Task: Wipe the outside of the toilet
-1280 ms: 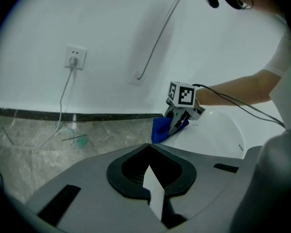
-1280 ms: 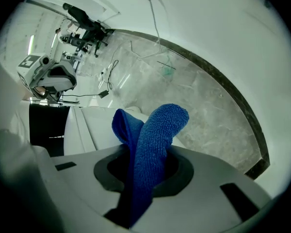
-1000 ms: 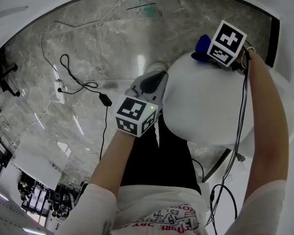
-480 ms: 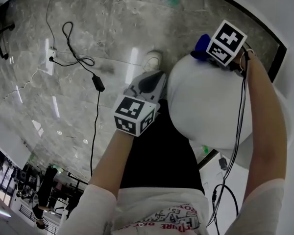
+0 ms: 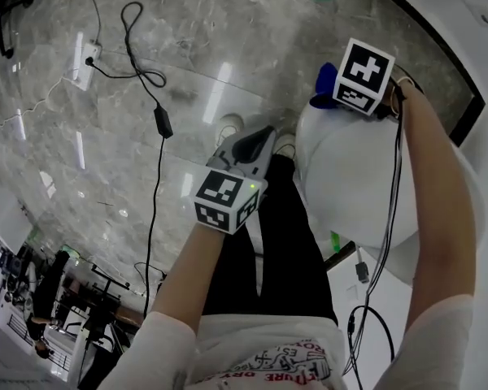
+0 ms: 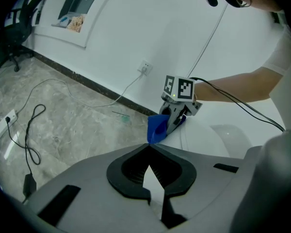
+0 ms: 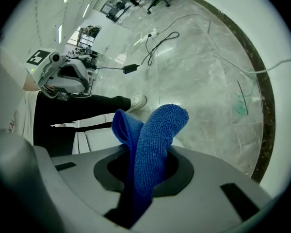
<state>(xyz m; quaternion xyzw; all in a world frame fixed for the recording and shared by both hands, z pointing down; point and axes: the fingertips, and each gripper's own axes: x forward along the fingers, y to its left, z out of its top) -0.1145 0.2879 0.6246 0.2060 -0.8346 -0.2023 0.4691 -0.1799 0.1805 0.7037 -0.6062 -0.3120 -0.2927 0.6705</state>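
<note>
The white toilet (image 5: 350, 177) stands at the right of the head view, its lid down. Over its far end my right gripper (image 5: 335, 94) is shut on a blue microfibre cloth (image 5: 324, 78). In the right gripper view the cloth (image 7: 153, 140) sticks up folded from between the jaws of my right gripper (image 7: 145, 166), above the white toilet (image 7: 94, 140). My left gripper (image 5: 248, 149) hangs left of the toilet, over my legs, with its jaws shut on nothing. The left gripper view looks past my left gripper (image 6: 149, 149) at the cloth (image 6: 157, 127) on the toilet (image 6: 223, 135).
Black cables run over the grey marble floor (image 5: 146, 177) from a power strip (image 5: 89, 55) to an adapter (image 5: 161, 123). A dark baseboard (image 5: 439, 47) edges the white wall behind the toilet. The wall has a socket (image 6: 144, 67). My shoes (image 5: 228, 128) stand beside the bowl.
The head view has swung, so floor and toilet sit differently in the picture. The right gripper keeps the cloth at the toilet's far end. The left gripper has drifted slightly away from the toilet.
</note>
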